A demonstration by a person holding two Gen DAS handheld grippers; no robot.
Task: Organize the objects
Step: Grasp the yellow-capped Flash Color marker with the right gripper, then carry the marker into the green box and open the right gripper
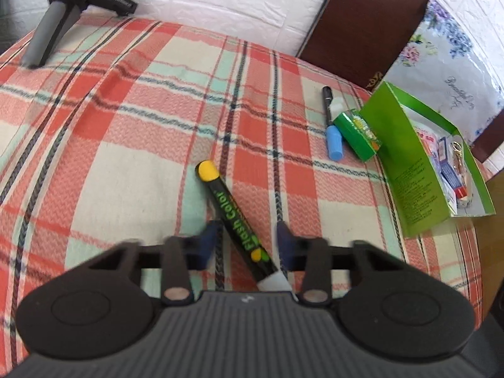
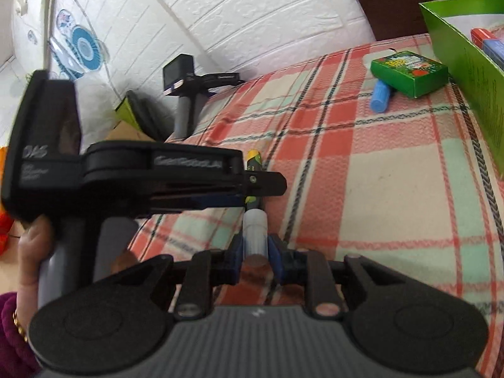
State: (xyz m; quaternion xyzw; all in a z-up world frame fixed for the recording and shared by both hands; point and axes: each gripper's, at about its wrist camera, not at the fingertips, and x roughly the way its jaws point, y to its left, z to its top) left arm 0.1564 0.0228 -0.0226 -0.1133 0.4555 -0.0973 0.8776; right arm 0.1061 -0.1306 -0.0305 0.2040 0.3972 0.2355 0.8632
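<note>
Our right tool (image 2: pixel 255 256) clamped on the yellow-tipped marker (image 1: pixel 234 217), our left tool (image 1: pixel 247 239) open astride it, green box (image 2: pixel 409 72) and blue-capped pen (image 2: pixel 381 96) ahead-right on the plaid bed (image 1: pixel 126 126)

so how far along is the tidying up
Done: a few small items already sit in the green box. In hand: the right tool grips the Flash Color marker by its clear cap; the left tool straddles it, open. Left: blue-capped pen and small green carton.

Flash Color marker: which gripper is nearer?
Right gripper: its fingers clamp the marker at its white end. The left gripper hangs over the barrel, fingers open either side.
</note>
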